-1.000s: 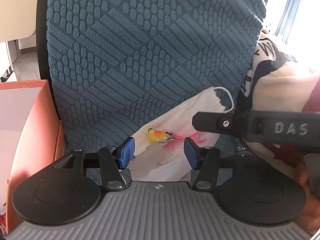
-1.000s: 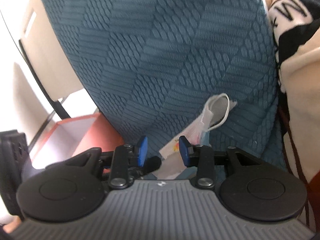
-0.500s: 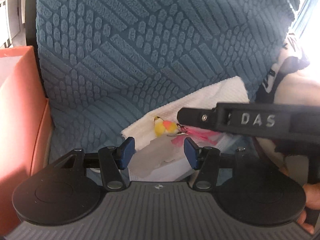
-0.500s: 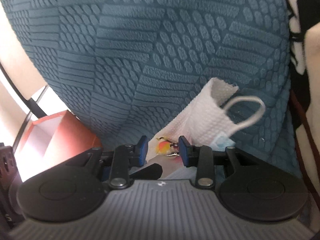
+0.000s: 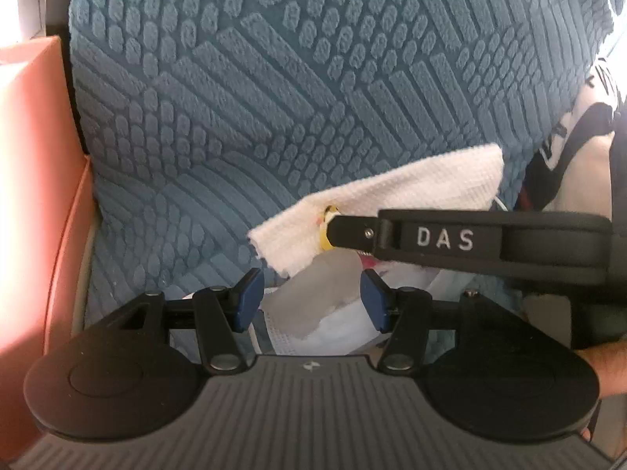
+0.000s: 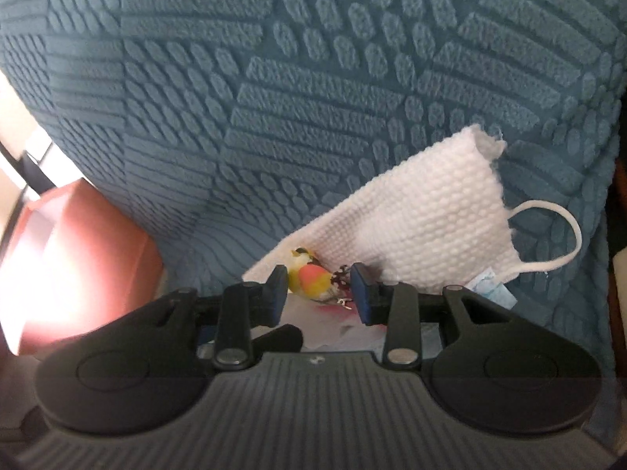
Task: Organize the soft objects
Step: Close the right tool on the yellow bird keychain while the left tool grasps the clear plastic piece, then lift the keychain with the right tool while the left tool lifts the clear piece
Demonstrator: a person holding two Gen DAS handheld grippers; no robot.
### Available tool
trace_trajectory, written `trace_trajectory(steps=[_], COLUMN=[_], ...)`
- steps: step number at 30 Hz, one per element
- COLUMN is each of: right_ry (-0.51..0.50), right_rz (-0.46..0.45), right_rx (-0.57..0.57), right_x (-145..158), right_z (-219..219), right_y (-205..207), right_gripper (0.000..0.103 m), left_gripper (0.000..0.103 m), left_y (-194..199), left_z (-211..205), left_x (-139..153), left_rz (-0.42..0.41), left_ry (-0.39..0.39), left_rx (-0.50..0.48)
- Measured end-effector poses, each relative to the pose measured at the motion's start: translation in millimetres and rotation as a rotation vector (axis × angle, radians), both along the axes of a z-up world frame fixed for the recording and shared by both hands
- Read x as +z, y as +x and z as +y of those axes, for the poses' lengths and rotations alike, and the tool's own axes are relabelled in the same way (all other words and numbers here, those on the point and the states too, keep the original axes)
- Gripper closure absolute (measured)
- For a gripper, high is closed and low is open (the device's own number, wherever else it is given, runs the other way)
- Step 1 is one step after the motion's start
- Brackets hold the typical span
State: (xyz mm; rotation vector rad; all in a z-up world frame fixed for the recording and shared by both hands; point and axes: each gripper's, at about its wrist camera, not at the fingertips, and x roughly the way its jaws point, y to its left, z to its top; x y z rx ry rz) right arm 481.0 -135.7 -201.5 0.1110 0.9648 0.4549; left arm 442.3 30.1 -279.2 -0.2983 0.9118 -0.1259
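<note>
A white waffle-textured cloth (image 6: 423, 211) lies on a teal patterned cushion (image 6: 313, 78), with a white ear loop (image 6: 564, 235) and a bit of blue mask (image 6: 490, 286) at its right edge. A small yellow and red bird toy (image 6: 309, 274) sits at the cloth's lower edge, between the pads of my right gripper (image 6: 319, 293), which is open. In the left wrist view the cloth (image 5: 392, 196) lies ahead, and the right gripper's finger (image 5: 431, 239) reaches in from the right and covers most of the bird. My left gripper (image 5: 311, 299) is open over a pale translucent sheet (image 5: 313, 301).
An orange box (image 5: 35, 156) stands against the cushion's left side and also shows in the right wrist view as the orange box (image 6: 78, 254). Cream and black printed fabric (image 5: 580, 149) is piled on the right. A person's hand (image 5: 611, 364) holds the right gripper.
Both grippers have come down and closer to the white cloth. The right gripper's fingers have slid in around the bird toy, which was ahead of them before.
</note>
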Motion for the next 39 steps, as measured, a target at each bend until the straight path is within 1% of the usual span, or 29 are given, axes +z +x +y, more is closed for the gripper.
trace_trajectory(steps=[4,5,6,8,9,10,12,13,14,15,17,21,23,24,25,27,30,34,36,37,39], right_ry=[-0.004,-0.010,-0.014,-0.024,-0.028,-0.035,-0.045,-0.046,-0.047,-0.055,-0.075,-0.106,-0.110,-0.116,-0.126,-0.145,-0.152,-0.131,-0.110,-0.100,-0.080], right_rz=[0.014,0.019,0.026,0.030,0.031,0.031,0.028,0.027,0.026,0.022,0.015,0.013,0.013,0.010,0.006,-0.006,-0.020,-0.041,-0.059,-0.070,-0.079], right_rx=[0.007,0.014,0.024,0.040,0.045,0.054,0.068,0.068,0.070,0.076,0.083,0.099,0.098,0.100,0.105,0.115,0.123,0.119,0.100,0.093,0.078], right_x=[-2,-2,-1,-2,-1,-1,-1,0,1,1,0,-5,-7,-7,-8,-10,-9,0,5,8,14], right_z=[3,3,1,3,3,4,7,10,11,13,18,27,27,28,30,36,42,43,39,37,33], right_y=[4,5,5,8,8,9,9,9,8,8,10,10,10,10,9,8,6,3,2,2,1], right_gripper=[0.062,0.061,0.061,0.060,0.059,0.057,0.054,0.052,0.052,0.052,0.052,0.052,0.053,0.054,0.057,0.062,0.064,0.064,0.065,0.067,0.067], left_gripper=[0.044,0.047,0.052,0.057,0.064,0.070,0.080,0.082,0.088,0.092,0.092,0.094,0.094,0.094,0.095,0.094,0.095,0.095,0.095,0.095,0.095], left_y=[-1,-1,-2,-4,-4,-7,-12,-14,-15,-16,-17,-9,-13,-16,-18,-17,-13,-24,-29,-33,-37], left_z=[-7,-8,-10,-13,-13,-14,-16,-18,-18,-18,-15,-9,-8,-8,-12,-15,-6,2,4,3,7], left_x=[-2,-2,-3,-4,-4,-4,-2,1,2,3,5,9,12,13,14,12,12,19,24,26,28], left_rz=[0.011,0.011,0.011,0.014,0.014,0.015,0.013,0.008,0.009,0.018,0.025,0.028,0.027,0.025,0.022,0.027,0.029,0.008,-0.007,-0.014,-0.017], left_ry=[0.019,0.026,0.033,0.041,0.034,0.025,0.030,0.039,0.035,0.023,-0.002,-0.017,-0.018,-0.018,-0.012,-0.013,-0.036,-0.044,-0.039,-0.037,-0.050], left_rx=[-0.018,-0.020,-0.017,-0.010,-0.013,-0.023,-0.032,-0.034,-0.032,-0.026,-0.016,-0.015,-0.016,-0.023,-0.026,-0.019,-0.008,0.002,0.006,0.008,0.023])
